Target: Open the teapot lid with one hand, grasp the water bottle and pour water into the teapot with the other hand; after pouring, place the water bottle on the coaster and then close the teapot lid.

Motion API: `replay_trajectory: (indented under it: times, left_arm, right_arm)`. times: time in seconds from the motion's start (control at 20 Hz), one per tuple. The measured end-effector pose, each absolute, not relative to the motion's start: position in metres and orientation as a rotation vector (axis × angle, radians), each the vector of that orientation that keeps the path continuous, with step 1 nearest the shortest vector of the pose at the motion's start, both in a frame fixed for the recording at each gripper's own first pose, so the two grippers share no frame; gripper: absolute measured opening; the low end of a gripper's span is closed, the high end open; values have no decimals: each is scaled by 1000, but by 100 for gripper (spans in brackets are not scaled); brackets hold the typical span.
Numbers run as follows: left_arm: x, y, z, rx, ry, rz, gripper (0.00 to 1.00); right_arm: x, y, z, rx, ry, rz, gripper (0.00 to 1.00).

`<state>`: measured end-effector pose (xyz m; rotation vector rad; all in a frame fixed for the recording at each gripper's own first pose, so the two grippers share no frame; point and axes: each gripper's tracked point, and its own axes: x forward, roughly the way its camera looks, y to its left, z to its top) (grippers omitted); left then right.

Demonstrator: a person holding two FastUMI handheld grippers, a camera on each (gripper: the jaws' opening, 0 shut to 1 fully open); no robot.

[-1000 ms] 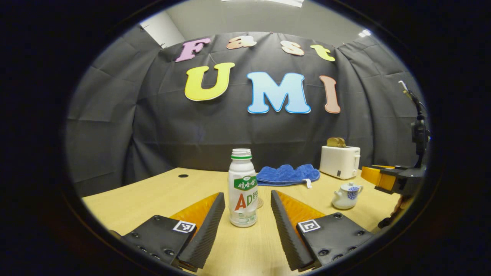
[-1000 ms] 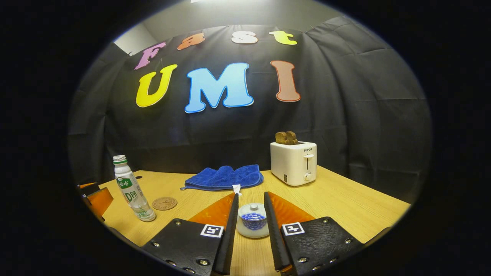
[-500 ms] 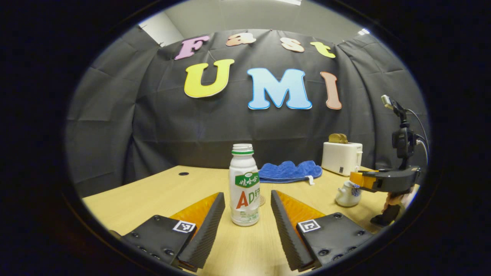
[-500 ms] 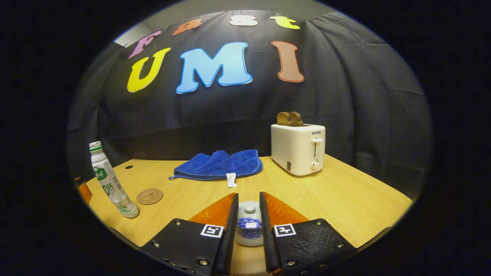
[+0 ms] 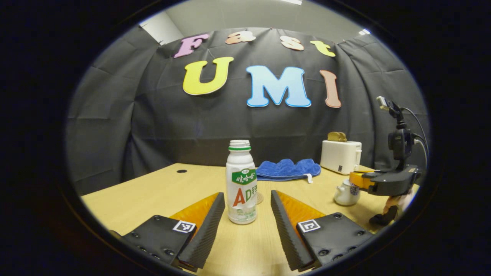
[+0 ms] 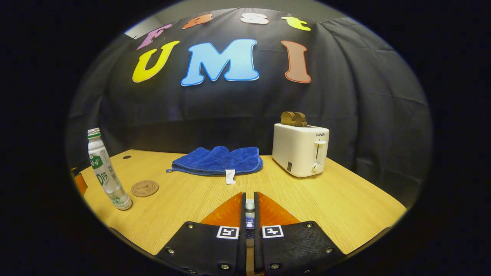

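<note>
On the table point(image 5: 161, 188) your left gripper point(image 5: 245, 214) sits low with its jaws spread wide, and the bottle point(image 5: 241, 183) stands upright and uncapped in the gap, nearer the left finger and touching neither, with open wood on both sides of it. Just behind the bottle you can see a sliver of the coaster point(image 5: 259, 198); in the right gripper view the coaster point(image 6: 145, 188) lies flat just beside the bottle point(image 6: 106, 172), apart from it, with bare table all round. To your right in the left gripper view the teapot point(image 5: 346, 193) stands near the table's right edge, its top hidden under your right gripper point(image 5: 358, 180), which reaches over it from the side. In the right gripper view the right gripper point(image 6: 249, 214) has its jaws drawn nearly together on the lid knob point(image 6: 249, 206), a narrow slit with the knob pinched between both fingers; the pot below is hidden by the fingers. Behind the teapot the cloth point(image 6: 216, 161) lies bunched near the back edge, and the toaster point(image 6: 301, 148) stands at the back right with toast point(image 6: 294, 119) sticking up from it. Between cloth, toaster and your right gripper the wood lies bare, and so does the stretch from the toaster to the table's right edge.
</note>
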<state>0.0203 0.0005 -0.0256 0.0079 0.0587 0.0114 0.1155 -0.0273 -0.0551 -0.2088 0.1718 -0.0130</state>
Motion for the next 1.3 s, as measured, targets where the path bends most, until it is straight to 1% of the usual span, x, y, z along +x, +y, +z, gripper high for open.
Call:
replay_trajectory:
  times: [0.1,0.3,0.45,0.6,0.75,0.9,1.1,1.3]
  left_arm:
    - [21,3,-26,7,60,17,83]
    - [26,8,-27,4,57,20,84]
    - [38,9,-31,8,64,-3,84]
    - [53,11,-36,14,79,-4,100]
    - [69,8,-37,9,66,-25,100]
    - [85,14,-37,25,59,-1,100]
    - [107,8,-47,-4,74,-21,100]
    - [120,12,-58,3,101,3,100]
  right_arm:
    - [116,-27,-55,-221,170,-12,8]
    - [113,-27,-52,-164,144,14,7]
    - [109,-28,-36,-136,84,11,8]
    - [105,-34,-25,-119,41,-1,8]
    - [102,-37,-26,-99,40,3,8]
    - [100,-33,-25,-101,39,19,7]
    - [99,-30,-25,-104,36,34,7]
    - [98,-31,-25,-100,35,36,8]
